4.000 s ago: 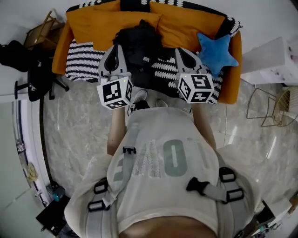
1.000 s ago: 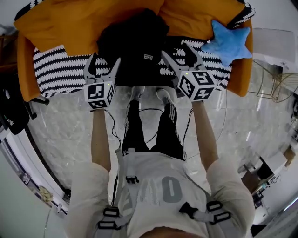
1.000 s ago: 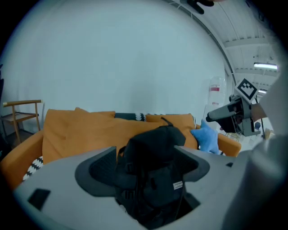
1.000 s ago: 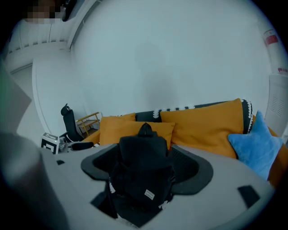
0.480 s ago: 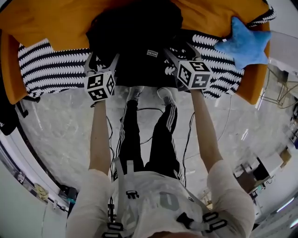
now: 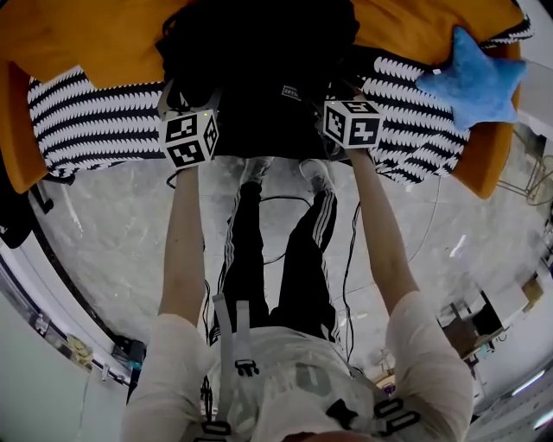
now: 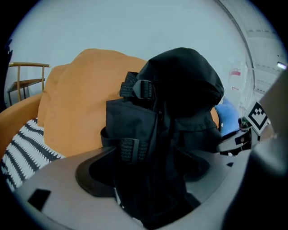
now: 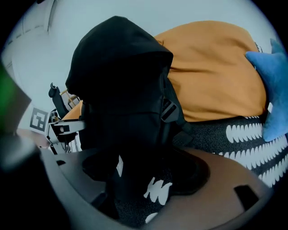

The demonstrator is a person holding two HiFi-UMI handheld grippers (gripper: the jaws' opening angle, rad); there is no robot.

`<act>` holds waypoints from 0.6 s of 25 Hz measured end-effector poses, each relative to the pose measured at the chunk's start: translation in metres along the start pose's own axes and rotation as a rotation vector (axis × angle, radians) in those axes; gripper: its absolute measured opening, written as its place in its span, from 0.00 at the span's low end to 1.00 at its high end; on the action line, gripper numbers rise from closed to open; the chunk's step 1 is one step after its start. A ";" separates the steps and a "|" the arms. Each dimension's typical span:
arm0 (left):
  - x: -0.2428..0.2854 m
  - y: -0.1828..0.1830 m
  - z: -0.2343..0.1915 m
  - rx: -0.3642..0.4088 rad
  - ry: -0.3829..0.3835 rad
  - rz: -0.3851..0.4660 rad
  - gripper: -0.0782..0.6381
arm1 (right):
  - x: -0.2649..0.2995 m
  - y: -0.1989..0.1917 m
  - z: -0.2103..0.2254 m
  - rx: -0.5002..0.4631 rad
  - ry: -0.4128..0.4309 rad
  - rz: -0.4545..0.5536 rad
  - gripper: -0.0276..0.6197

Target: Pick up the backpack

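Backpack (image 6: pixel 259 52), 1: black, upright on the sofa (image 6: pixel 19 129), leaning on the backrest; buckled straps down its sides

Orange back cushions, 2: one (image 6: pixel 86 39) to the left of the backpack, one (image 6: pixel 406 22) to its right, both behind it

Striped throw (image 6: pixel 95 121), 1: black and white, spread over the seat under the backpack and out to both sides of it

Star cushion (image 6: pixel 479 78), 1: blue, on the throw well to the right of the backpack, at the sofa's far arm

Left gripper (image 6: pixel 188 99), 1: at the backpack's lower left edge; fingers apart, with the backpack's side panel and a ribbed strap tab filling the gap between them; whether they press on it cannot be told

Right gripper (image 6: pixel 333 91), 1: at the backpack's lower right edge; fingers apart, with a dark fold of the backpack standing between them and the throw's white marks showing through beside it

Marker cubes, 2: one (image 6: pixel 190 138) on the left gripper, one (image 6: pixel 352 123) on the right, both just in front of the backpack

Shoes, 2: light-coloured, (image 6: pixel 255 170) and (image 6: pixel 313 173), on the marble floor (image 6: pixel 112 224) directly in front of the backpack, between the two outstretched arms
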State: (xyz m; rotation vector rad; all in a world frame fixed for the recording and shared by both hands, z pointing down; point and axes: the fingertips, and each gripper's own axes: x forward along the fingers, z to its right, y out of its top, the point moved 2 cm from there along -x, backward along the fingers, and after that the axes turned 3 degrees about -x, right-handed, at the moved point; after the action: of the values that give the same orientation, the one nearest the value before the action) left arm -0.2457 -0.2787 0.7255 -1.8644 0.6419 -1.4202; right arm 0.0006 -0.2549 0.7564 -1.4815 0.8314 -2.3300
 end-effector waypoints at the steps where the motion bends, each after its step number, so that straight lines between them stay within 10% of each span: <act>1: 0.003 -0.001 -0.001 0.002 0.005 -0.004 0.65 | 0.004 -0.001 0.000 -0.005 -0.002 -0.005 0.56; 15: 0.008 -0.004 0.000 0.039 -0.035 -0.072 0.31 | 0.015 0.008 -0.017 -0.036 0.075 0.020 0.19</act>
State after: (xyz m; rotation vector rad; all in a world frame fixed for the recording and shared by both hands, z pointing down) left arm -0.2432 -0.2825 0.7337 -1.8943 0.5316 -1.4324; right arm -0.0220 -0.2635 0.7571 -1.4012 0.9069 -2.3810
